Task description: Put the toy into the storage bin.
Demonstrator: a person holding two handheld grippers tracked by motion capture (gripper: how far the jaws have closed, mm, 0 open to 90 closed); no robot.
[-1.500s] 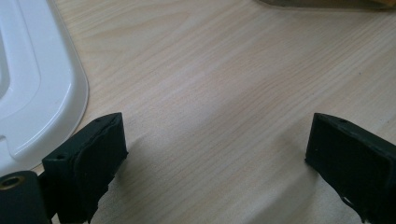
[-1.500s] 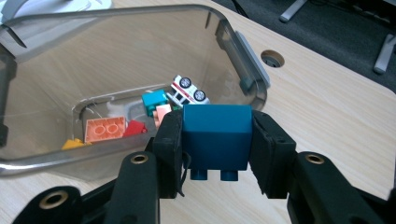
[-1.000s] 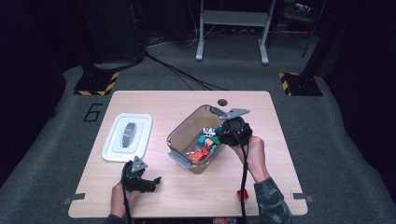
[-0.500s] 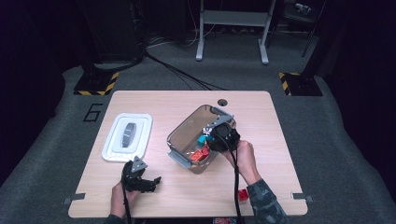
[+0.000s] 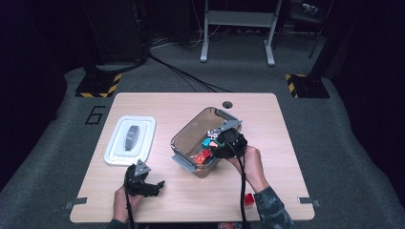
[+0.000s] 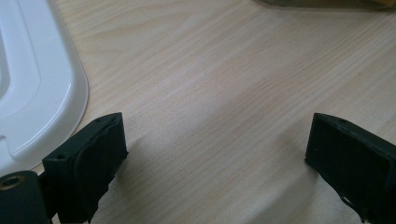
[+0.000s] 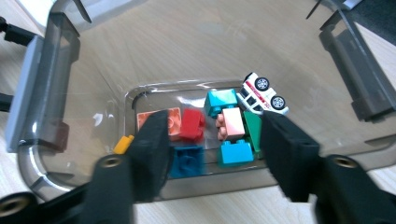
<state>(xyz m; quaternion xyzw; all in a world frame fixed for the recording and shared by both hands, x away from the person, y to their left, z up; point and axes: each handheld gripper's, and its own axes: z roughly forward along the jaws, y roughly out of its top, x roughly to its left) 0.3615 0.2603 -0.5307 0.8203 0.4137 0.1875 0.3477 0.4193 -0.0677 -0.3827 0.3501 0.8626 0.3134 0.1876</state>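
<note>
A: Right gripper [image 7: 212, 154], jaws first. State?

B: Part open, and they have just been opening. The two black pads hang over the clear plastic bin [image 7: 56, 79]; nothing is pinched between them. Below the gap lie a pink brick [image 7: 232, 122] and a light blue brick [image 7: 235, 153], both loose on the bin floor.

A: Other contents, going outward?

B: Red brick [image 7: 192, 124] and orange plate [image 7: 166, 120] beside the left pad, dark blue brick [image 7: 187, 161] below them, a teal brick [image 7: 220, 101] farther back, a green piece [image 7: 253, 128] by the right pad. A white toy car [image 7: 261, 95] lies on its side at the back, wheels showing. A yellow piece [image 7: 123, 144] sits at the bin's near left corner.

A: Left gripper [image 6: 215, 154]?

B: Jaws wide, nothing between them, bare table [image 6: 224, 84] underneath. The white lid [image 6: 32, 93] lies just beside its left jaw.

A: High view?

B: The right gripper [image 5: 224, 143] is over the bin's [image 5: 191, 131] near right end, the left gripper [image 5: 143, 183] near the table's front edge, lid [image 5: 130, 140] well left of the bin. A small red item [image 5: 248, 198] lies by the right forearm.
</note>
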